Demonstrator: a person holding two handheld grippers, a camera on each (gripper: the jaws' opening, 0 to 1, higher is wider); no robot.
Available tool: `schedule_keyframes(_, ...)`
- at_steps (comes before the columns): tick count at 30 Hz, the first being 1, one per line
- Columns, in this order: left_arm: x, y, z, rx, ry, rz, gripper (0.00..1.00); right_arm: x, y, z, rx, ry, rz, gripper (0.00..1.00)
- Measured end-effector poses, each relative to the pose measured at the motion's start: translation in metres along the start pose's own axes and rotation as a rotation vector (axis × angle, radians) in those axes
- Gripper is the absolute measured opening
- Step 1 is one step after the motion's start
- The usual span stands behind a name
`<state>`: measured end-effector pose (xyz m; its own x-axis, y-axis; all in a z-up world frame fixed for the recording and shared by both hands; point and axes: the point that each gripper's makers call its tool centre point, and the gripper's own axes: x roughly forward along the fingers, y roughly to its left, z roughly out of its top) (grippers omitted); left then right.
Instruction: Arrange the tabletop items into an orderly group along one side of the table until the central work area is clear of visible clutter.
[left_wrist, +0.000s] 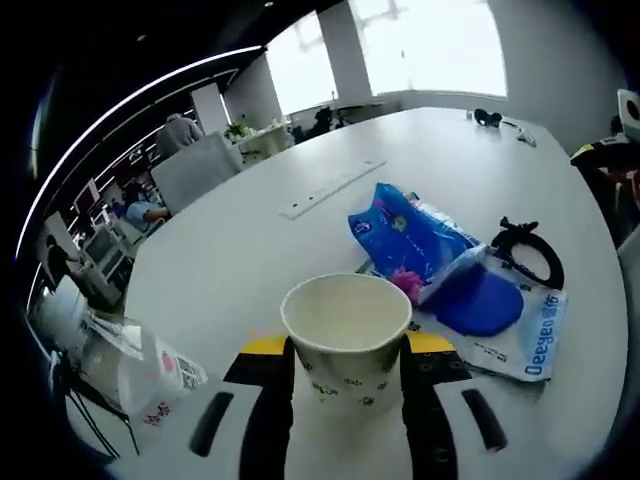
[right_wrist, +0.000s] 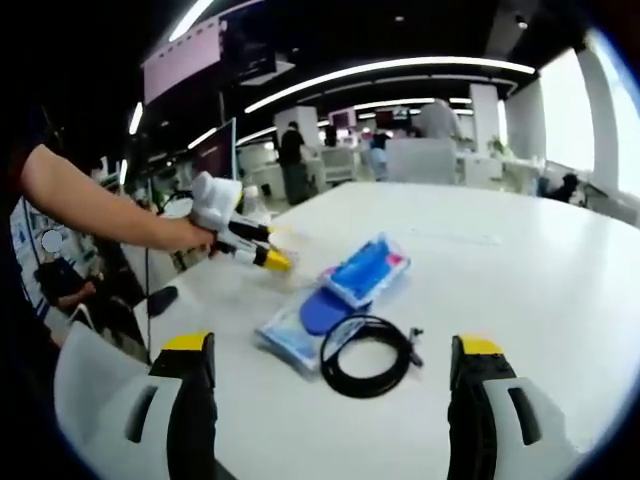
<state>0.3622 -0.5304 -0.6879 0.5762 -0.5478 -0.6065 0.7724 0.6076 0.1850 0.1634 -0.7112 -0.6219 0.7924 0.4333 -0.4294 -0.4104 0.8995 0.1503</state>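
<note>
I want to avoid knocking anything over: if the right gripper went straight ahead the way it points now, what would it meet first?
Probably the black cable, coiled on the table just ahead between the open jaws. Behind it lie the blue packets. Depth is hard to judge, so it might pass above them.

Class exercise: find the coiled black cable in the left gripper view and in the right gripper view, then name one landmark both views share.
Left gripper view: the black cable lies right of centre, beyond the blue packets.
Right gripper view: it lies low and central, nearer than the packets.
Shared landmark: the blue packets beside it.
</note>
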Motion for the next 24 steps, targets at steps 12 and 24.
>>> schedule_keyframes(12, -0.002, 0.005, 0.001, -0.050, -0.032, 0.028, 0.40, 0.000, 0.002, -0.006, 0.005, 0.010, 0.005, 0.95)
schedule_keyframes(24, -0.003, 0.025, 0.002, -0.168, -0.067, 0.091, 0.40, 0.002, 0.003, -0.012, 0.011, 0.023, 0.008, 0.95)
